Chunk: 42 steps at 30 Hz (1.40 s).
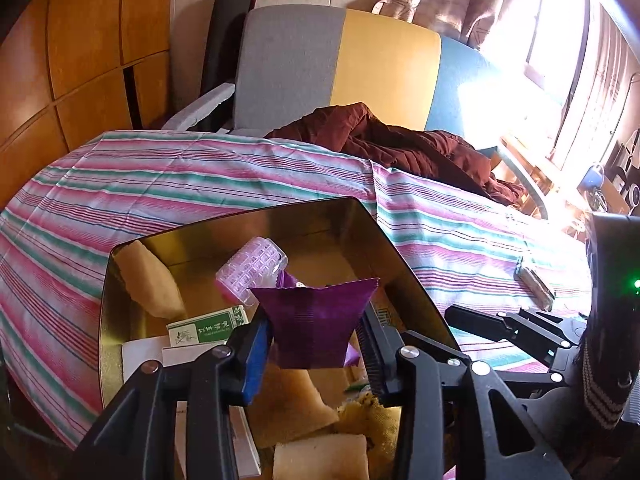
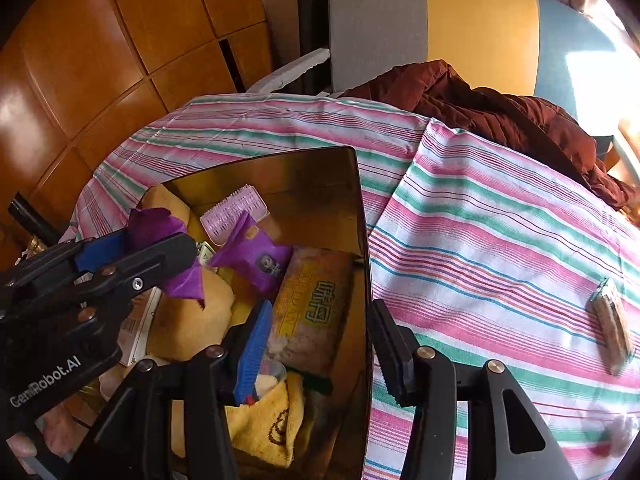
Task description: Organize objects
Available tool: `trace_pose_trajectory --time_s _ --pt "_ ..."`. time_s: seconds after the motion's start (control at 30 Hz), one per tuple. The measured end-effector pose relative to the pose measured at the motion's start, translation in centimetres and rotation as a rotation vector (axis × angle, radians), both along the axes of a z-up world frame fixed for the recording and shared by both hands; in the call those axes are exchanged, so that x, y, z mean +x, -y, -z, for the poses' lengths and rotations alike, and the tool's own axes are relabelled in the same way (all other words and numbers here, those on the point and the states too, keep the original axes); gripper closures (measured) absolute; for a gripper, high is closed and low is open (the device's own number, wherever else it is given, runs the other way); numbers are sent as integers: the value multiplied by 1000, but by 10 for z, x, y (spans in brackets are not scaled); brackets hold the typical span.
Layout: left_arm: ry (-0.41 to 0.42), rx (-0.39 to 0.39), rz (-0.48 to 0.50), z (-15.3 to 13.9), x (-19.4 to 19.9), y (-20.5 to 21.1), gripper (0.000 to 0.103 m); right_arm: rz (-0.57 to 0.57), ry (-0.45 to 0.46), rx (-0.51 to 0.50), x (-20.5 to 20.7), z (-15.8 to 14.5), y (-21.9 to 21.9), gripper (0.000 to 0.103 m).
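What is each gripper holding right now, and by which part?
The left gripper pinches a purple crinkle-edged snack packet by its lower sealed end, above the gold metal tin. The right gripper is open, holding nothing.

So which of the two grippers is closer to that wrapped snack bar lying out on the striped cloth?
The right gripper. It hangs open at the gold tin's right edge, with the snack bar off to its right. The left gripper sits farther away over the tin, clamping a purple packet.

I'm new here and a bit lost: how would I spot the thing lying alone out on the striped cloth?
Find the gold tin full of odds and ends on the striped cloth. Look well to its right, on bare cloth near the edge: a slim tan packet lies there flat. It alone lies outside the tin, with nothing touching it.
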<state>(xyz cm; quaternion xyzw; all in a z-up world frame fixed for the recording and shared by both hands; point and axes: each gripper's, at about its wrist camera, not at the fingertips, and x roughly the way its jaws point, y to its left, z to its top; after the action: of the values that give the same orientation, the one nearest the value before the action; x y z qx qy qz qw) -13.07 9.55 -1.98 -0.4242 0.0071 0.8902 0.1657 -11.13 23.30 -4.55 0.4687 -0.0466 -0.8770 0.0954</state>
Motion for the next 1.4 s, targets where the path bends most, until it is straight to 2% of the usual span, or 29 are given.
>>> trace_pose_trajectory --time_s 0.27,0.63,0.73,1.1,1.4 --pt "-19 -5 -14 -5 14 8 62 24 -10 2 13 -6 1 43" --pt "-48 -30 -45 -6 45 34 62 52 -67 56 44 -21 11 15" --pt "-54 -36 -48 -5 53 40 62 57 -80 80 53 -23 14 11" --pt "-94 -40 -5 -14 76 40 62 102 -92 98 83 -29 6 9" --pt "-106 -43 54 -20 89 25 62 176 -96 110 102 -33 -22 6"
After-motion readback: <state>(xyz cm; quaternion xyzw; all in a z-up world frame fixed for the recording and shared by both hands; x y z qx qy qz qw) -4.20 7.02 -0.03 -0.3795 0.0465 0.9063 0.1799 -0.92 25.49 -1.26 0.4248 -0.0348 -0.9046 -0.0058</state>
